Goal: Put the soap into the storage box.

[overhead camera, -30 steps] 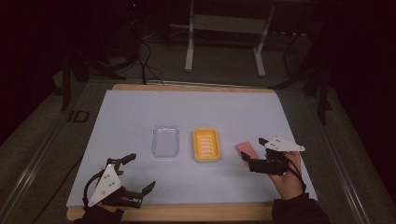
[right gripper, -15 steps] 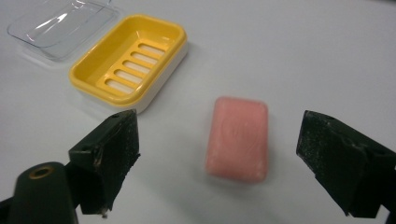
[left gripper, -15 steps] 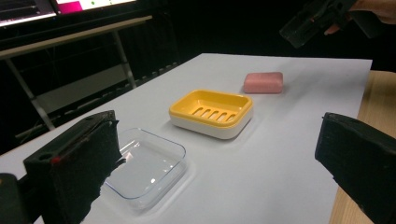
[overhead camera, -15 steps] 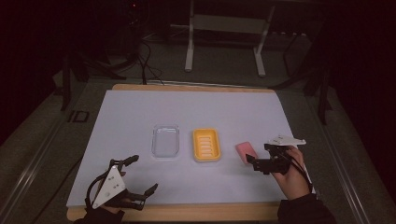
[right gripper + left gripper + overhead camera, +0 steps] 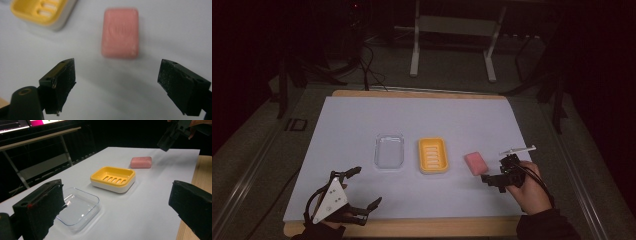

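Note:
A pink soap bar (image 5: 475, 162) lies flat on the white mat, just right of a yellow soap dish (image 5: 432, 155) with a slotted insert. Left of the dish sits a clear plastic tray (image 5: 389, 151). My right gripper (image 5: 493, 170) is open, a short way to the near right of the soap. In the right gripper view the soap bar (image 5: 120, 32) lies ahead of the open right gripper (image 5: 117, 72), apart from both jaws. My left gripper (image 5: 365, 187) is open and holds nothing near the mat's front left; in its own view the left gripper (image 5: 117, 202) frames the tray (image 5: 77, 207), the dish (image 5: 113, 178) and the soap (image 5: 141, 162).
The white mat (image 5: 412, 120) covers a wooden table whose edge (image 5: 412, 227) shows along the front. Metal stand legs (image 5: 414, 45) and cables lie on the dark floor beyond the table. The right gripper (image 5: 172, 135) shows at the top right of the left gripper view.
My right gripper has drawn back slightly to the right, away from the soap, and turned a little in the hand. My left gripper has shifted slightly. The soap, dish and tray have not moved.

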`<control>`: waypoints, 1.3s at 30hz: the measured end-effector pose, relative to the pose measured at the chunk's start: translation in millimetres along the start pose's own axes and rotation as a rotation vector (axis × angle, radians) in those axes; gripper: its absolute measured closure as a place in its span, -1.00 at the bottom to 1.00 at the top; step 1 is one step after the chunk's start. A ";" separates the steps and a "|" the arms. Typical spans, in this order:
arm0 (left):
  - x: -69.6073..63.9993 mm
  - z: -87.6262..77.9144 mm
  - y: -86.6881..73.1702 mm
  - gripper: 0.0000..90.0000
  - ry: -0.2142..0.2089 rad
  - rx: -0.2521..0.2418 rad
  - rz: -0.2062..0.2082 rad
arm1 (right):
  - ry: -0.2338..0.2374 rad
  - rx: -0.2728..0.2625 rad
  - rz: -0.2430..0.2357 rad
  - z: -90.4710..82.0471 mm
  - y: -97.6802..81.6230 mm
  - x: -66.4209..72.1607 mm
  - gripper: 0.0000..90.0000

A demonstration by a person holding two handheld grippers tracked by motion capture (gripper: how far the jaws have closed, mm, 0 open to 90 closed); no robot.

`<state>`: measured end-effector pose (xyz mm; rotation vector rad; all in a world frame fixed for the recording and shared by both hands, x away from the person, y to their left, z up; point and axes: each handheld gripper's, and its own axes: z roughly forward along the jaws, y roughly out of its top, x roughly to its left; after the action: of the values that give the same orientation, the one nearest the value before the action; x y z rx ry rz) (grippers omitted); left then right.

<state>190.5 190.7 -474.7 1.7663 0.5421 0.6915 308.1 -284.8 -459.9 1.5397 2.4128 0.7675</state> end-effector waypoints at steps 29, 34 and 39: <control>-1.8 1.2 0.1 -0.99 -0.007 0.007 0.012 | -0.005 0.539 0.056 18.9 10.5 -15.5 -0.68; -1.7 1.6 -0.1 -0.99 -0.006 0.012 0.016 | -0.038 0.608 0.029 20.5 17.0 -13.9 -0.68; -2.3 2.0 -0.1 -0.99 -0.007 0.011 0.020 | -0.033 0.596 -0.017 24.1 28.2 -12.2 -0.69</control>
<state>190.2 187.9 -475.6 1.7864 0.5249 0.6969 345.8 -278.4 -467.5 1.6839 2.7730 -0.0022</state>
